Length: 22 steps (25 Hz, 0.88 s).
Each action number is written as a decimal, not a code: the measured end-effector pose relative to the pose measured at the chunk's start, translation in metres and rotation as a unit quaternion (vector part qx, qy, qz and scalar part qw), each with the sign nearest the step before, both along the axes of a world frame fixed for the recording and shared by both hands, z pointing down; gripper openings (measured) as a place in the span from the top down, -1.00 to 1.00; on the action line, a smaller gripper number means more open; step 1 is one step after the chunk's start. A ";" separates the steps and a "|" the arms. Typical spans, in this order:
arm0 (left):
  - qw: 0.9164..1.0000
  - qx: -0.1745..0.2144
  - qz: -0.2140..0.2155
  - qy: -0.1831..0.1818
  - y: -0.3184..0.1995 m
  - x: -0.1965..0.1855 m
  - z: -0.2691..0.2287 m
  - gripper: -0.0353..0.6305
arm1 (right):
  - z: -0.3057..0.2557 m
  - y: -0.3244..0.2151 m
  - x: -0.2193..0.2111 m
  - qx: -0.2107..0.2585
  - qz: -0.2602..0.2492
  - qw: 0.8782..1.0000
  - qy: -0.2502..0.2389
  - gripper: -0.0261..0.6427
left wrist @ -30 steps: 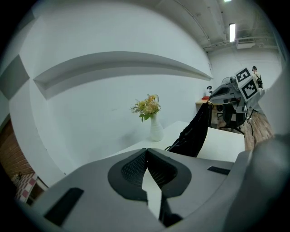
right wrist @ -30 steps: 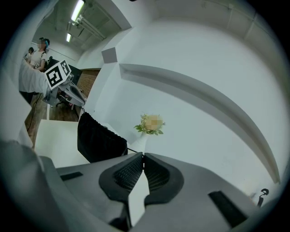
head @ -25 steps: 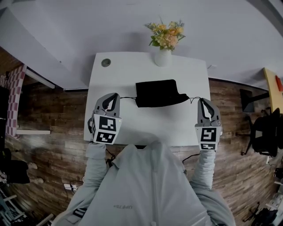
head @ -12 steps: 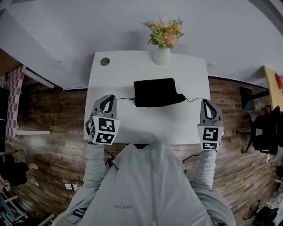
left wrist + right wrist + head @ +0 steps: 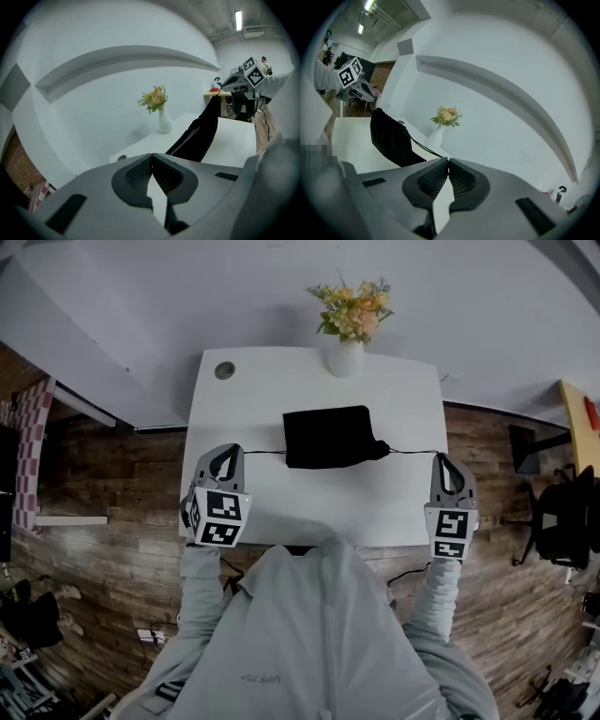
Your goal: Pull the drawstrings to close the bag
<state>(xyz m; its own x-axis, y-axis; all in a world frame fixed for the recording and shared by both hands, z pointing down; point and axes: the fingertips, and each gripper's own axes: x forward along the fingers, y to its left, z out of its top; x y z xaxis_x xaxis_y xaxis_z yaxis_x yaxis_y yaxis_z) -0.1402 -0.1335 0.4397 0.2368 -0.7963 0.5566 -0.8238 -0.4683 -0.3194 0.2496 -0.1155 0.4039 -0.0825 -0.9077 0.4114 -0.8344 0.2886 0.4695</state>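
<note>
At mid bench (image 5: 281,512) lies the black bag (image 5: 328,435), right end looking bunched, left gripper (image 5: 232,452) jaws clamped on left drawstring (image 5: 264,452), right gripper (image 5: 443,458) jaws on right drawstring (image 5: 412,452), both strings taut, so closing seems nearly done.

In the head view the thin black left drawstring (image 5: 264,451) is too fine to show how it meets the left gripper (image 5: 151,154). The left gripper view shows none of it at the pressed-together tips. The thin black right drawstring (image 5: 422,145) vanishes between the tips of the right gripper (image 5: 448,160). In the left gripper view the black fabric bag (image 5: 199,136) has its lower end hidden behind the grey gripper body. The small round thing (image 5: 224,371) at the upper left corner of the white table (image 5: 309,507) is too small to identify.
</note>
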 end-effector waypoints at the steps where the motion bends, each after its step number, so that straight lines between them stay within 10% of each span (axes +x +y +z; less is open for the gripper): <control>1: 1.000 -0.001 0.001 -0.002 0.000 -0.001 0.001 0.82 | 0.000 0.000 0.001 0.000 0.003 1.000 -0.001 0.84; 22: 1.000 -0.009 -0.007 -0.021 0.006 -0.023 0.011 0.82 | 0.012 0.011 0.024 -0.014 0.036 0.999 -0.006 0.84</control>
